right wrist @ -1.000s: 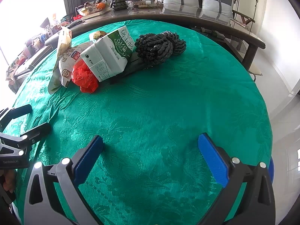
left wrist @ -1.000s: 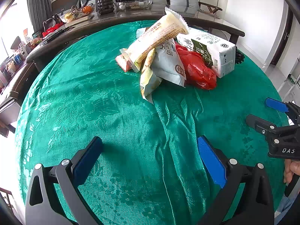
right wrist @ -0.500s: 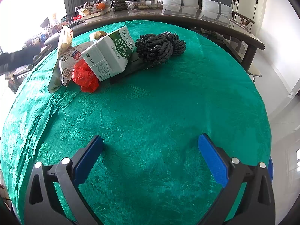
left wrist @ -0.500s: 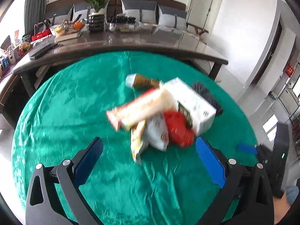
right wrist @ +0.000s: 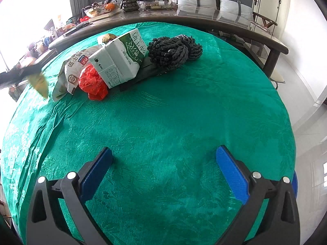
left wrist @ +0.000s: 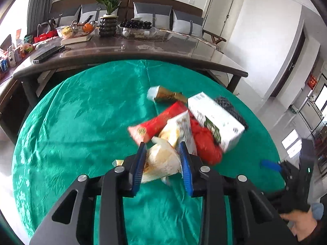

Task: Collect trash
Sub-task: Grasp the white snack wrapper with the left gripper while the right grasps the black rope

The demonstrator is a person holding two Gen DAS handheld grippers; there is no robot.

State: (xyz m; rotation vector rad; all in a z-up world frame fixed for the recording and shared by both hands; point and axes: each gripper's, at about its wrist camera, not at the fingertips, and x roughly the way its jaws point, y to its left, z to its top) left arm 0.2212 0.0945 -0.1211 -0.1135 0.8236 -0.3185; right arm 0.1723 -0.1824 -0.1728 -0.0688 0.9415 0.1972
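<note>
A trash pile lies on the green tablecloth [right wrist: 184,112]: a white-and-green milk carton [right wrist: 120,59] [left wrist: 216,120], a red plastic bag [right wrist: 93,81] [left wrist: 204,140], a white snack bag [right wrist: 75,69], a long red wrapper [left wrist: 161,120] and a gold-brown tube [left wrist: 165,95]. My left gripper [left wrist: 162,146] is closing its jaws, with a yellow-white snack wrapper [left wrist: 161,163] pinched between the blue pads. In the right wrist view that wrapper [right wrist: 38,83] hangs off the cloth at the left edge. My right gripper [right wrist: 164,151] stands open above bare cloth, nothing between its fingers.
A bundle of black rope [right wrist: 173,51] lies beside the carton on a flat dark board [right wrist: 143,71]. Behind the round table runs a long dark table [left wrist: 143,51] with a plant, fruit bowls and boxes. A person's hand [left wrist: 296,222] holds the right gripper.
My left gripper went from wide open over bare cloth to the pile and narrowed its jaws around the yellow-white wrapper, which has risen. The right gripper has stayed put.
</note>
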